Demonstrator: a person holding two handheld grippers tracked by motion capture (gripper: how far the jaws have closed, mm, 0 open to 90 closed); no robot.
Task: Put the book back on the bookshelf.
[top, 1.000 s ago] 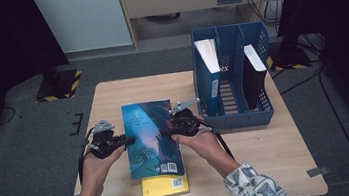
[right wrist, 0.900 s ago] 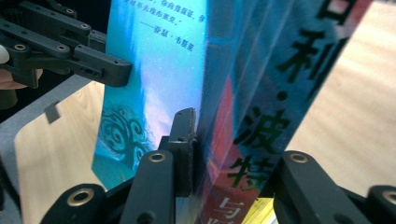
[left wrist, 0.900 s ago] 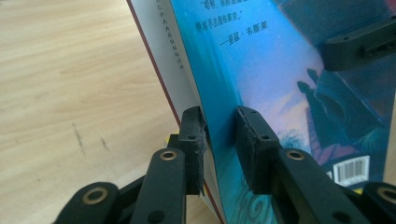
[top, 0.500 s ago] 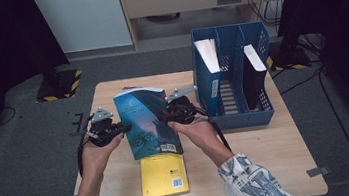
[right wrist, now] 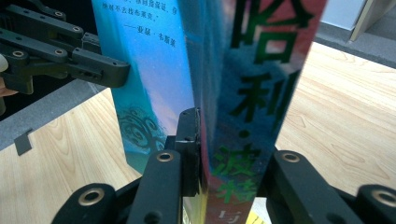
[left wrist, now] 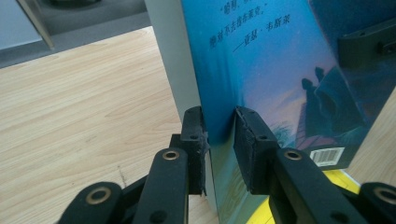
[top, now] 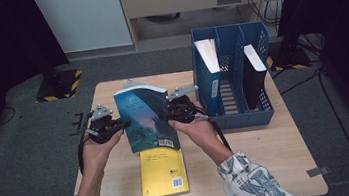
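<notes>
Gripping the blue book (top: 146, 119) from both sides, the two grippers hold it lifted and tilted above the wooden table (top: 271, 161). The left gripper (top: 115, 128) has its jaws clenched on the book's page-side edge; in the left gripper view the pads (left wrist: 252, 149) press on the cover and the page block of the blue book (left wrist: 261, 84). The right gripper (top: 170, 114) has its jaws clenched on the spine side; in the right gripper view the printed spine of the blue book (right wrist: 252, 93) fills the gap between its jaws, with the left gripper (right wrist: 116, 70) visible across the cover at the far edge.

Taking the blue book as the landmark: a yellow book (top: 164, 172) lies flat on the table just below its lower edge, partly covered by it. To its right, close to the right gripper, stands the blue file rack (top: 238, 118), with a white-edged book (top: 207, 56) upright in its compartment nearest the blue book and a dark book (top: 255, 75) in the far one; the middle slot between them is free. Left of the blue book, the table is bare wood out to its edge. Beyond its top edge a strip of table runs to the far rim.
</notes>
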